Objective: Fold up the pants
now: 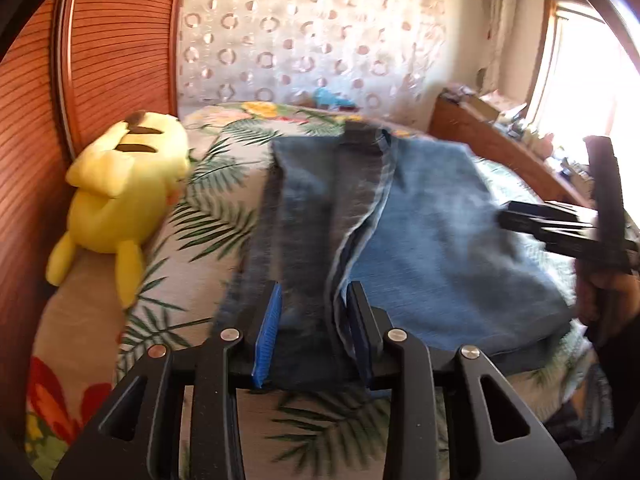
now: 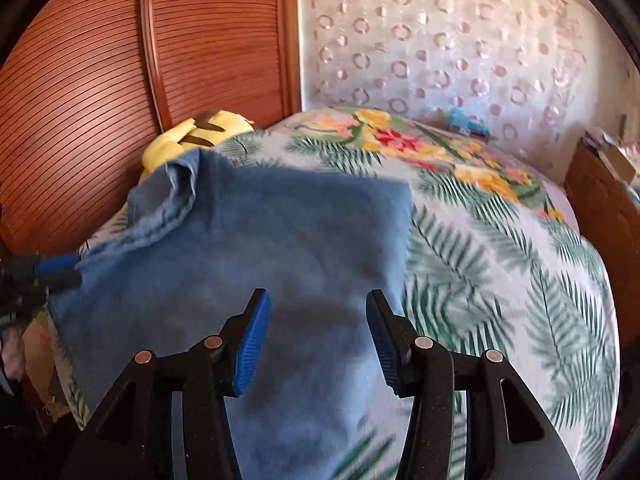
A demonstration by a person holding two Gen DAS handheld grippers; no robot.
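Note:
Blue jeans [image 1: 420,232] lie folded on the bed, a darker leg strip on the left and a paler panel on the right. My left gripper [image 1: 314,292] hovers low over the dark strip near its seam. Its blue pads stand apart and do not press the cloth. My right gripper [image 2: 318,298] is open above the near part of the jeans [image 2: 280,240], with nothing between its fingers. The left wrist view shows the right gripper [image 1: 506,216] at the jeans' right edge, held by a hand [image 1: 608,300]. The left gripper [image 2: 64,272] shows at the jeans' left edge.
The bedspread [image 2: 500,260] has palm leaves and flowers. A yellow plush toy [image 1: 120,200] lies by the slatted wooden door [image 1: 100,60] on the left. A wooden bed frame [image 2: 600,208] bounds the right side. A small blue object [image 2: 466,120] sits at the bed's far edge.

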